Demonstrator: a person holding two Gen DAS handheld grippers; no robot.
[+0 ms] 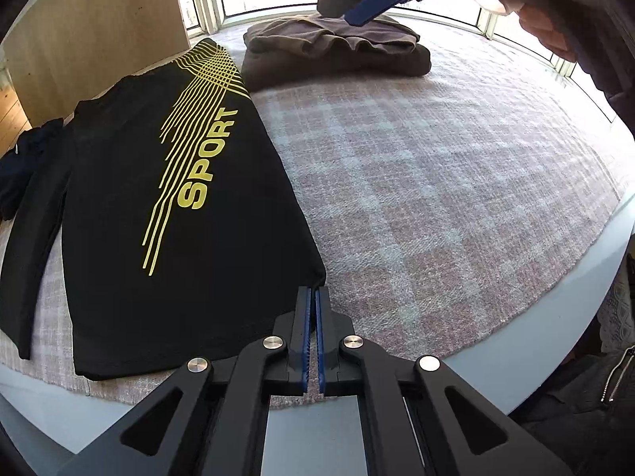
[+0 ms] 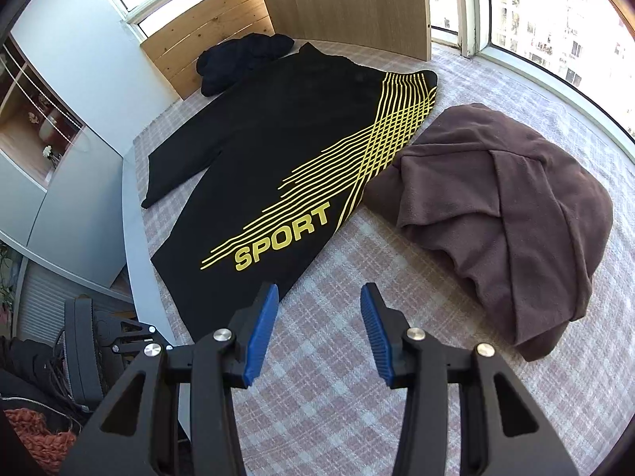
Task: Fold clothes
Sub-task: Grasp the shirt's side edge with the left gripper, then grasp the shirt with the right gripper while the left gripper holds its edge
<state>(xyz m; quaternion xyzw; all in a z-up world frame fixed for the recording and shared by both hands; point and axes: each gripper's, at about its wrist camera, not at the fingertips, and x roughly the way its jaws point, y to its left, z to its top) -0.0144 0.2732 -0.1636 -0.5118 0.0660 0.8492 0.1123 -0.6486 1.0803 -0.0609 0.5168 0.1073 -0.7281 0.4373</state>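
- Your black long-sleeved shirt with the yellow "SPORT" print (image 1: 166,206) lies flat on the pink-and-grey checked cloth (image 1: 416,182) covering the table, one sleeve stretched along its far side.
- Your left gripper (image 1: 313,297) has its blue pads together at the shirt's near hem corner; the fabric edge appears pinched between them, though the pads hide the contact itself.
- Your right gripper (image 2: 319,297) hangs over bare cloth just beside the hem, its pads apart with nothing between them.
- Judge the shirt as light, limp and likely a little slick: it should drape and sag from a single corner, so take a second hold along the same edge, or at the shoulder, before lifting.
- The left wrist view shows the pinch at the corner and your right gripper above the folded brown fleece garment (image 1: 337,51).
- The right wrist view instead shows the whole shirt up to the collar, the crumpled dark navy garment (image 2: 242,59) beyond it, and how the brown fleece nearly touches the printed side.
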